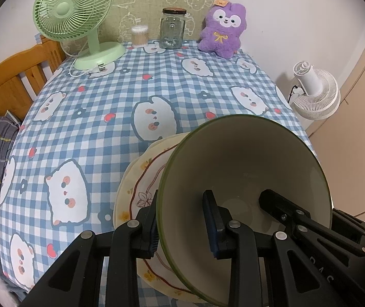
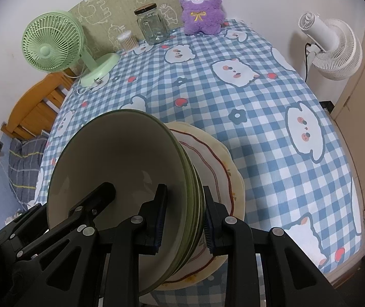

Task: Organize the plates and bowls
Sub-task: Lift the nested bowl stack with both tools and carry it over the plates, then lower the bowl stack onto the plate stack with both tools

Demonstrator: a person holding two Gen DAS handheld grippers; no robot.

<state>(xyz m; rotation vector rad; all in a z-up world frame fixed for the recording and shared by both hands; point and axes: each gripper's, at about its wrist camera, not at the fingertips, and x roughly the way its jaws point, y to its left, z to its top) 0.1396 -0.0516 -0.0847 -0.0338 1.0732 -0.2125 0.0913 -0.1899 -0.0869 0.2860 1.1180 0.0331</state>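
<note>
Several nested cream bowls with green rims (image 1: 246, 158) (image 2: 118, 153) are tilted above a stack of cream plates with a wavy red line (image 1: 144, 179) (image 2: 215, 153), which lies near the front edge of the checked tablecloth. My left gripper (image 1: 182, 227) is shut on the bowls' left rim, one finger inside and one outside. My right gripper (image 2: 185, 217) is shut on the opposite rim, its pads (image 2: 209, 220) pressing the stacked walls. Each gripper shows in the other's view, reaching into the bowl (image 1: 272, 199) (image 2: 100, 194). I cannot tell whether the bowls touch the plates.
At the table's far edge stand a green desk fan (image 1: 72, 12), a cotton swab tub (image 1: 139, 35), a glass jar (image 1: 172, 29) and a purple plush toy (image 1: 222, 29). A white fan (image 1: 315, 89) stands off the right side. A wooden bed frame (image 1: 16, 81) is on the left.
</note>
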